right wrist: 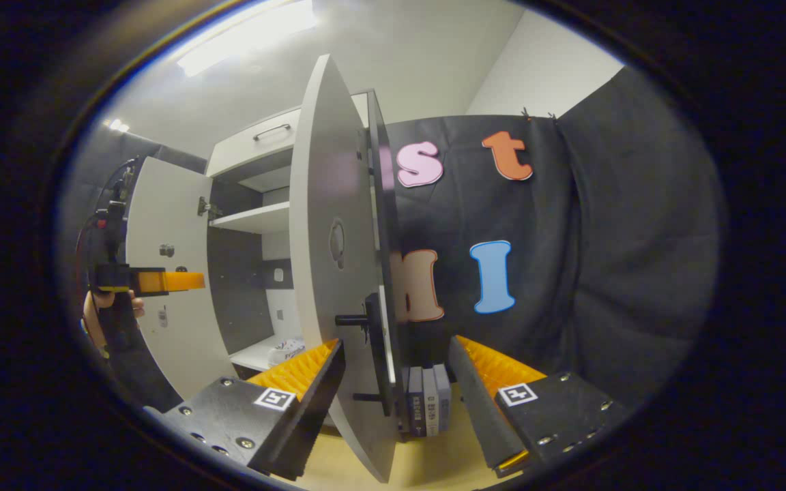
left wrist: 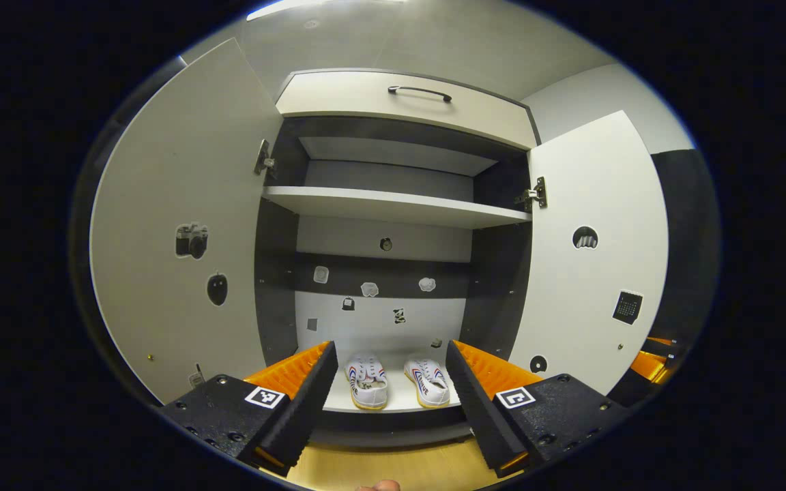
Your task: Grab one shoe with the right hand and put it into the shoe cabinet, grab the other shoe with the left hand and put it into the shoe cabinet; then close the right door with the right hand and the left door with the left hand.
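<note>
Two white shoes, one on the left (left wrist: 367,382) and one on the right (left wrist: 428,380), stand side by side on the bottom shelf (left wrist: 393,404) of the shoe cabinet. My left gripper (left wrist: 391,354) is open in front of them, a little back from the shelf. The left door (left wrist: 175,225) and the right door (left wrist: 591,259) both stand open. My right gripper (right wrist: 396,348) is open at the right door (right wrist: 328,259), whose edge and dark handle (right wrist: 364,320) lie between the fingers. One shoe (right wrist: 288,351) peeks out past that door. The left gripper (right wrist: 161,280) is held by a hand at far left.
A middle shelf (left wrist: 393,204) and a drawer with a handle (left wrist: 420,92) sit above the shoes. Some upright books (right wrist: 427,408) stand on the wooden floor (left wrist: 393,467) behind the right door. The right gripper's tip (left wrist: 652,365) shows past the right door.
</note>
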A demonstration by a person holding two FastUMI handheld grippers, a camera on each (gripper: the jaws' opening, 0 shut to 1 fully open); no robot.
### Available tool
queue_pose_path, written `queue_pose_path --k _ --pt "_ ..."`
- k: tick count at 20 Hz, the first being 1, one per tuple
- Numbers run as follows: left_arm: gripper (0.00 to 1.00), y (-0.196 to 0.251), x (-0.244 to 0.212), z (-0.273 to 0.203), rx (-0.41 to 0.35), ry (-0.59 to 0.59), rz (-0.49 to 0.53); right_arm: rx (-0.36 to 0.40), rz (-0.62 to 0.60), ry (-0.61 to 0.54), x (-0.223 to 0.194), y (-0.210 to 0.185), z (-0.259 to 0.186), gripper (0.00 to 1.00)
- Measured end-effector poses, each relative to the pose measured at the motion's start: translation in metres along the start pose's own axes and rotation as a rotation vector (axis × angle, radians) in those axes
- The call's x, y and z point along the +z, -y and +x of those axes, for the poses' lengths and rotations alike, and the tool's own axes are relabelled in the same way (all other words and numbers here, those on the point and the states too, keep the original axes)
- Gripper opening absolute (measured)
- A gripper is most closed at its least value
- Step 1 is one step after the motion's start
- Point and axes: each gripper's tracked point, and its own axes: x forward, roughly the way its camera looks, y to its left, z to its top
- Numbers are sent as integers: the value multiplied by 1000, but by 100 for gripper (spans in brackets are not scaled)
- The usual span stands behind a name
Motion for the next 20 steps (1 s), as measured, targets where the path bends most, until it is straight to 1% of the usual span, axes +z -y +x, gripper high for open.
queue_pose_path --k 4,7,9,10,11,12,14,18,19,20 --pt "96 2 10 -10 -4 21 -19 71 -37 -15 0 -20 7 92" --pt "96 4 16 -14 -18 35 -25 148 -17 -33 -6 -50 14 92" --pt "96 10 9 -20 -20 41 -25 179 -8 -41 -12 -67 22 92" --pt "96 8 8 -21 -18 41 -22 189 -15 -43 -13 -74 27 92" --pt "96 4 8 -23 -13 39 -19 205 -14 -41 -15 -84 31 89" --pt "97 0 8 -26 -5 35 -14 222 -6 -46 -16 -93 35 92" --pt "97 -11 8 -32 19 31 -2 259 11 -59 -25 -116 48 92" --pt "97 -33 12 -43 51 40 1 298 7 -70 -32 -153 73 93" --pt "94 -38 13 -46 56 44 0 304 0 -74 -35 -162 79 92" --pt "96 -43 16 -49 63 48 1 306 -10 -78 -37 -170 85 93"
